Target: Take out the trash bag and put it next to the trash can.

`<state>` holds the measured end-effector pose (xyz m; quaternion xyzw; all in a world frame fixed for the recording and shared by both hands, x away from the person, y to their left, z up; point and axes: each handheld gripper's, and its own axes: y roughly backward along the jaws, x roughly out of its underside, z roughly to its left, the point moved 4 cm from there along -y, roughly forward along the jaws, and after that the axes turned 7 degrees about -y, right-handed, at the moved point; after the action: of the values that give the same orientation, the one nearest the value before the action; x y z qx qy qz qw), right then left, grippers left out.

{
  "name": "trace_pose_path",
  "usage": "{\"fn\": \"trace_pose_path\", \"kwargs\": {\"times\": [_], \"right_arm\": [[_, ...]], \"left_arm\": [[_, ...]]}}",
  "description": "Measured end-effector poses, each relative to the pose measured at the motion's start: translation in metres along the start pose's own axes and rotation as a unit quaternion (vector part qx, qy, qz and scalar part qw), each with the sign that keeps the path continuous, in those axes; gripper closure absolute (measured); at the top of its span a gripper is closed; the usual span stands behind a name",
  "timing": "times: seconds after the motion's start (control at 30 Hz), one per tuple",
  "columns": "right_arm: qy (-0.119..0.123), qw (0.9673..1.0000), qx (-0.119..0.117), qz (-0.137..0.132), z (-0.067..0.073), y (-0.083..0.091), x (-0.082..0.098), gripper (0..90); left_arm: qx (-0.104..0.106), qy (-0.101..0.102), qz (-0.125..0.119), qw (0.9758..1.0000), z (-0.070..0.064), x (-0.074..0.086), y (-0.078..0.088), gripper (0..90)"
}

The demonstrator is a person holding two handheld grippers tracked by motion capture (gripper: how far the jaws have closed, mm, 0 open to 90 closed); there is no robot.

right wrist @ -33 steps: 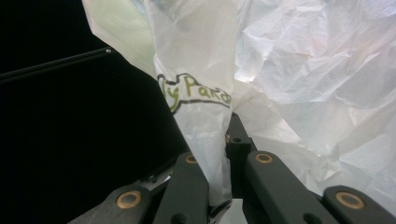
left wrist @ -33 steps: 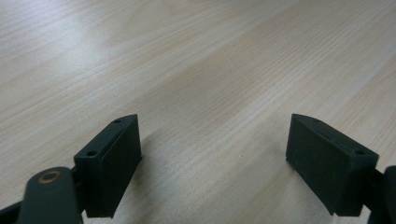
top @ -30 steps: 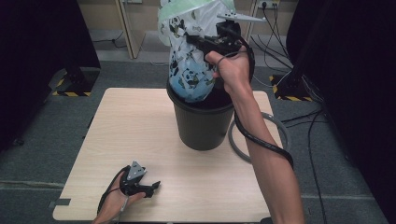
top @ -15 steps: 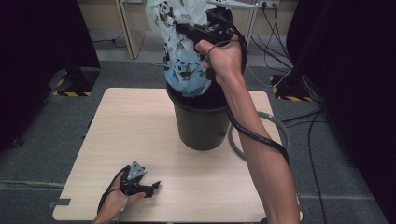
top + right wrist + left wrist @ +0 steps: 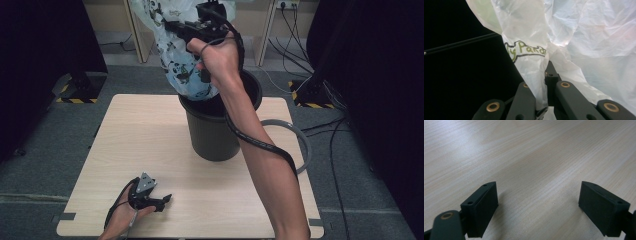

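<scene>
A white plastic bag point(image 5: 182, 60) printed with pandas hangs half out of the black bin point(image 5: 215, 132) at the table's far middle. My right gripper point(image 5: 175, 27) is raised above the bin and shut on the bag's upper part. In the right gripper view the thin plastic bag point(image 5: 539, 75) is pinched between the two black jaws, with green "Panda" lettering above them. My left gripper point(image 5: 167, 200) rests on the wooden table point(image 5: 140, 145) near the front left edge. Its jaws stand wide apart in the left gripper view, with bare wood between its fingers point(image 5: 482, 207).
A grey hoop point(image 5: 300, 145) lies at the table's right edge beside the bin. Cables point(image 5: 305, 45) run across the grey carpet behind the table. Dark curtains point(image 5: 45, 55) stand at both sides, with yellow-black hazard tape point(image 5: 75, 95) on the floor.
My right gripper has lifted the panda bag higher out of the bin and carried it slightly left. The left gripper has stayed where it was.
</scene>
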<state>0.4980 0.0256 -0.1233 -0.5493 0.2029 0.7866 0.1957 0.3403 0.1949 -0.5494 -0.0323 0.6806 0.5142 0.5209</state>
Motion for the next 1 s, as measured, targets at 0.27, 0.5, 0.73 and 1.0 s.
{"fn": "trace_pose_path", "kwargs": {"times": [0.27,0.5,0.73,1.0], "right_arm": [[-0.009,0.9997,-0.023,0.005,0.014,-0.021,0.006,90.0],[-0.012,0.9989,-0.044,0.005,0.03,-0.032,0.006,90.0],[-0.02,0.9968,-0.076,0.007,0.048,-0.046,0.014,90.0],[-0.028,0.9927,-0.115,0.022,0.072,-0.066,0.033,90.0]], "left_arm": [[-0.001,0.0,0.0,1.0,0.0,0.0,0.0,15.0],[-0.001,0.0,0.0,1.0,0.0,0.0,0.0,15.0],[-0.001,0.0,0.0,1.0,0.0,0.0,0.0,15.0],[-0.001,-0.001,0.0,1.0,0.0,0.0,0.0,15.0]]}}
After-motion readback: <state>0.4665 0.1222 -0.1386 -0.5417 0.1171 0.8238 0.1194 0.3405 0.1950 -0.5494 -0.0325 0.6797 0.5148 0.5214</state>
